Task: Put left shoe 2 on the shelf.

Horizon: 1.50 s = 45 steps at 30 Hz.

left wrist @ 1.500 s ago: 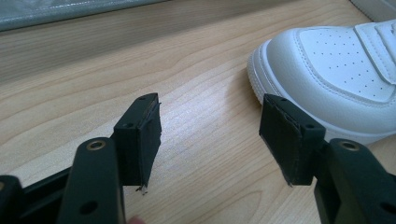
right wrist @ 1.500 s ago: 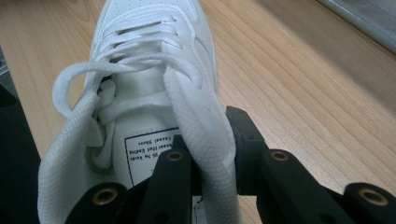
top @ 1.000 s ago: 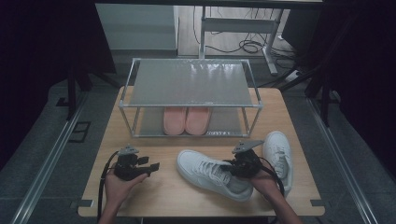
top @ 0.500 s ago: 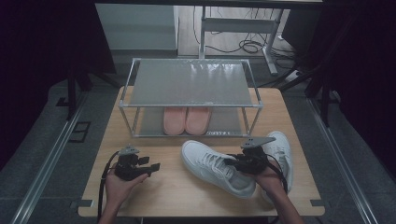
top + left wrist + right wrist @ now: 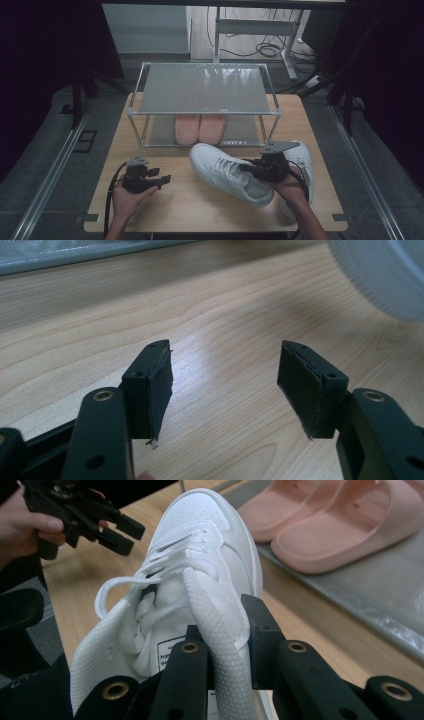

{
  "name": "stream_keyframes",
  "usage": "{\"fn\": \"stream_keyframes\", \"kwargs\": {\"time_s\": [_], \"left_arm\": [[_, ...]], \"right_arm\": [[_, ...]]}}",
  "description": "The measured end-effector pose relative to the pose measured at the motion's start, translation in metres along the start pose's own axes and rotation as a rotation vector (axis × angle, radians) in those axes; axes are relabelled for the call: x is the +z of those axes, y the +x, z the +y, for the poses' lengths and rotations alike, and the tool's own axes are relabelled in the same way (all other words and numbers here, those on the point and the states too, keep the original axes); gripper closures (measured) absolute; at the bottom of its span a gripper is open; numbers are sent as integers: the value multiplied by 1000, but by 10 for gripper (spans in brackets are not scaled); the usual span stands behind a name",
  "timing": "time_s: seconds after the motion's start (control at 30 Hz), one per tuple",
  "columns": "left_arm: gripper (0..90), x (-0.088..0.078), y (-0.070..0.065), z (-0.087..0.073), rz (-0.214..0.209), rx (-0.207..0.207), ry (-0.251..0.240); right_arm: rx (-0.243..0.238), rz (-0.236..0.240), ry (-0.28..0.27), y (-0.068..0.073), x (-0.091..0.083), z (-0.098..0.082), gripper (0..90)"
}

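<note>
Two tongs in play: right gripper (image 5: 252, 169) is clamped on the white sneaker (image 5: 227, 172)'s collar near the table (image 5: 190, 205) front; left gripper (image 5: 225, 390) sits apart, empty. To do it well I keep the pinch deep, lift w/ toe level, aim for the shoe rack (image 5: 205, 90) beside the pink slippers (image 5: 199, 128).

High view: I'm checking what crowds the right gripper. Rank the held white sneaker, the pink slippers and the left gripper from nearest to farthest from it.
From the right gripper:
1. Held white sneaker, clamped in it.
2. Pink slippers, on the rack's lower shelf, behind and left.
3. Left gripper, far left.
</note>
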<state>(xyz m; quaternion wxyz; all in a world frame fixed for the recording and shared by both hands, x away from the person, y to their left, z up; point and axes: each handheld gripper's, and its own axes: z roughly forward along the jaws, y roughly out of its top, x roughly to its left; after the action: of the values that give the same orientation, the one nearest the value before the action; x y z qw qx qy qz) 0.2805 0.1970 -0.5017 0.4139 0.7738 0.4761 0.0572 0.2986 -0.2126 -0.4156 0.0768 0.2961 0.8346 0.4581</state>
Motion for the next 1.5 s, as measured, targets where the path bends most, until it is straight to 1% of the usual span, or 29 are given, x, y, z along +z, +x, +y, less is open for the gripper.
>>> {"fn": "stream_keyframes", "kwargs": {"time_s": [0.03,0.13,0.2,0.4,0.7,0.87,1.07,1.23,1.4,1.5], "left_arm": [[389,0,0,0,1,4,-1],[389,0,0,0,2,4,1],[389,1,0,0,2,4,1],[388,-1,0,0,-1,-2,0],[388,-1,1,0,2,-1,1],[388,-1,2,0,1,3,-3],[388,0,1,0,-1,5,3],[388,0,1,0,0,4,4],[388,1,1,0,-2,5,5],[388,1,0,0,-6,5,7]], "right_arm": [[-7,4,-10,1,-1,4,813],[-17,7,-17,2,-2,8,814],[-18,10,-20,3,-2,12,814],[-44,18,-28,8,-1,26,814],[-74,34,-70,15,-1,52,815],[-81,37,-97,15,-4,69,817],[-85,34,-108,14,-5,78,818],[-81,43,-118,14,-5,86,818],[-81,41,-128,13,-6,100,818],[-72,36,-142,13,-6,110,818]]}}
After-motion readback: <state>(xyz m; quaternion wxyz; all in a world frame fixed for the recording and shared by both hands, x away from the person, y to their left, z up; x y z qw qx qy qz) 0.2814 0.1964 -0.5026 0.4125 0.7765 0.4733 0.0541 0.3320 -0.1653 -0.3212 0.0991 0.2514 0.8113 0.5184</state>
